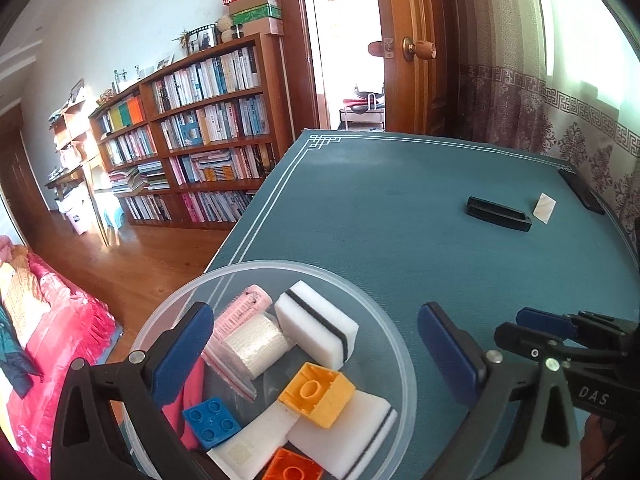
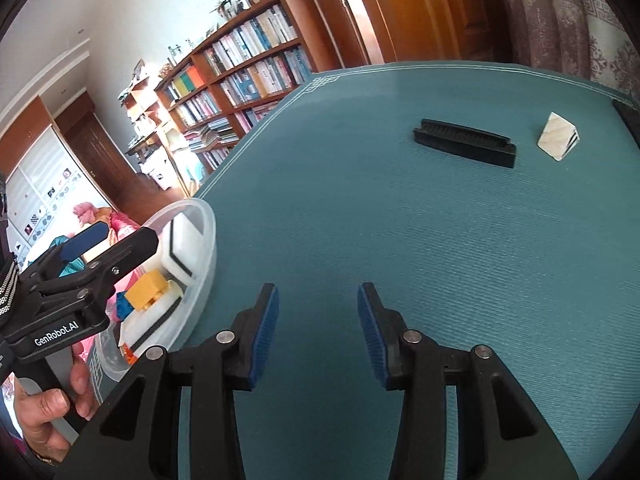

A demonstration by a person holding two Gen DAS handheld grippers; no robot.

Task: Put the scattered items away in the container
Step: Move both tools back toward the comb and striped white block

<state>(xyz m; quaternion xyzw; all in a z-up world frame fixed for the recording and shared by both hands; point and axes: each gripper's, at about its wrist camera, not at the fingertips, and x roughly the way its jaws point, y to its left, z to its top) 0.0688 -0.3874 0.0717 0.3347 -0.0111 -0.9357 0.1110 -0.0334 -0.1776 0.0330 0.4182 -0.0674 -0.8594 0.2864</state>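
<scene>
Right hand-held gripper (image 2: pixel 318 330) hovers low over the bench (image 2: pixel 360 220), jaws spread wide, nothing between them. Left hand-held gripper (image 1: pixel 316 354) sits over the clear round container (image 1: pixel 394 344) at the bench's near-left corner, jaws also spread and empty.

Container already holds white sponges w/ a black stripe, a yellow brick (image 1: pixel 318 394), a blue brick, an orange brick, a pink hair roller & a roll of white gauze.

Two items left out: a black comb-like bar (image 2: pixel 464 142) and a small white folded piece (image 2: pixel 556 138), just beside each other, well apart from the container. From the right gripper the bar lies ahead & to the right; its long axis runs roughly crosswise to the fingers, slightly slanted. So jaws prob. close across its narrow width w/o much wrist turn. Right gripper looks nearer to both items than the left, so it's the likely one for the reach, then a carry back left to the container.

Writing: "GenRobot.AI" on the left gripper body in the right wrist view; "DAS" on the right gripper body in the left wrist view.
</scene>
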